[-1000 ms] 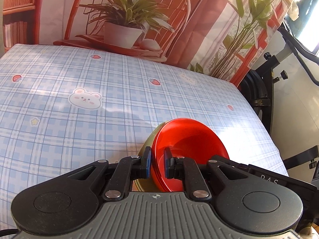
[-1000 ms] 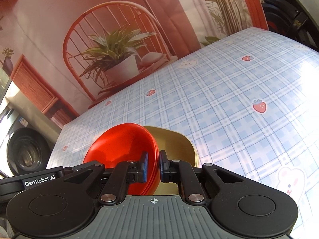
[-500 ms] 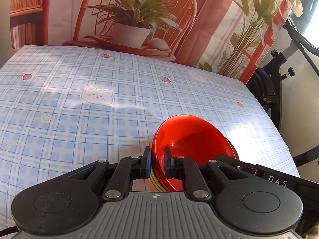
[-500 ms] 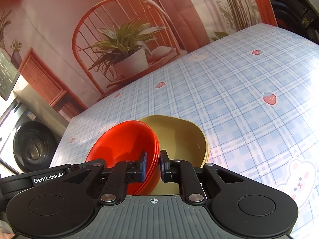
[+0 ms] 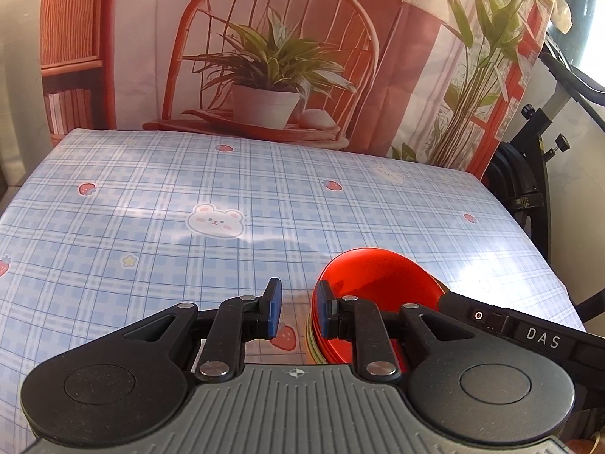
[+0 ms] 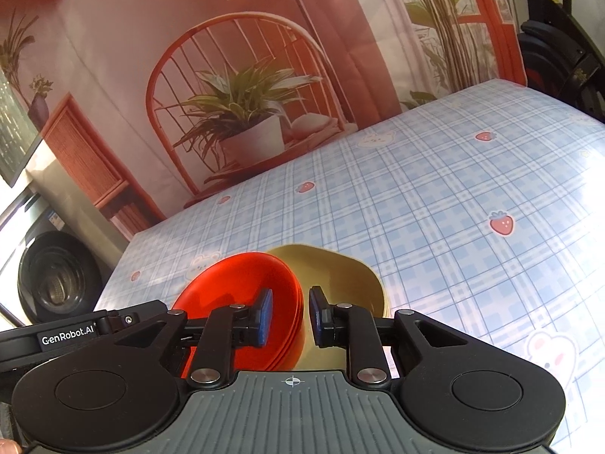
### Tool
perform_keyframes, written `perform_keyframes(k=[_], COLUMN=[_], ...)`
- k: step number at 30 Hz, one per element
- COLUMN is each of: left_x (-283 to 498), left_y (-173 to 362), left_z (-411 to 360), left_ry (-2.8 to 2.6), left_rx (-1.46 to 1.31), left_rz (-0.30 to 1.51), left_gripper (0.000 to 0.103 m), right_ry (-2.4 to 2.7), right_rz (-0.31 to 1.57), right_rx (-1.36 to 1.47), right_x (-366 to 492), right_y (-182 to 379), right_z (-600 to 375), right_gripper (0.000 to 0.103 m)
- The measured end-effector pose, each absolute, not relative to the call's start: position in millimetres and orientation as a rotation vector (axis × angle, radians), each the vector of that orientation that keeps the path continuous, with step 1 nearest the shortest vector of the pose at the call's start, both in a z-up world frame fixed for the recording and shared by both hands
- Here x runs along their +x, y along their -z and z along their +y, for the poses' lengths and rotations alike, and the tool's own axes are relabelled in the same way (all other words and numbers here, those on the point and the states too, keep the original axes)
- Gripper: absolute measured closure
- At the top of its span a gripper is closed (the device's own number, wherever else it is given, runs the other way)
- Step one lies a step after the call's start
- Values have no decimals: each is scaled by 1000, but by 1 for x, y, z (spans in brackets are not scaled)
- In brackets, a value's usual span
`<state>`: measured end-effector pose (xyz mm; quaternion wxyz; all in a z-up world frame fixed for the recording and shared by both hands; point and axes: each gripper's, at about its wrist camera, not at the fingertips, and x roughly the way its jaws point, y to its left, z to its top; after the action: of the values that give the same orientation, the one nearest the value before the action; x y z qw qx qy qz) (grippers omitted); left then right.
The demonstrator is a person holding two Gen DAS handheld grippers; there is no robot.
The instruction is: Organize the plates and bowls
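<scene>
left gripper (image 5: 295, 308) jaws parted around the red bowls' (image 5: 378, 283) rim at 5 o'clock on the tablecloth (image 5: 189, 189), right gripper (image 6: 288, 316) likewise parted, only its view shows the yellow bowl (image 6: 340, 276) beneath

Your right tongs (image 6: 287, 314) sit parted, straddling the rim of a stack of red bowls (image 6: 242, 295) without gripping it. A yellow bowl (image 6: 340, 276) sits touching the stack's right side. Both rest on the tabletop (image 6: 435, 208), covered in blue plaid cloth with strawberries and bears.
</scene>
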<state>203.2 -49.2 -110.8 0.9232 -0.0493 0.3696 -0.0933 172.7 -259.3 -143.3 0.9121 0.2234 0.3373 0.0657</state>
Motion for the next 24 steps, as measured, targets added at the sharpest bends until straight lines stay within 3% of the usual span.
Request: perform_keyframes(k=[7,10,16,18,21,24], left_x=[188,177,153,144,131,116], left_y=[90,78,55,44,30,14], left_z=[-45,-41,-42,-40,-35,-35], left_ry=[177,182,184,181,176,153], left_rx=[-44,-51,-17,-16,-23,0], left_rz=[715,667,596,570,529,496], left_gripper=[80,61,57,46,30,28], right_ry=[-143,-137,-142,-150,-156,-167], right_rz=[653,627,579,553,523,508], right_rx=[386,364,323,300,274,249], right_x=[163,157,146,138,129,117], right_y=[121,109,84,72,56,40], right_z=[-254,-252,-245,-242,-238,-234], right_gripper=[79,76,75,73,61,58])
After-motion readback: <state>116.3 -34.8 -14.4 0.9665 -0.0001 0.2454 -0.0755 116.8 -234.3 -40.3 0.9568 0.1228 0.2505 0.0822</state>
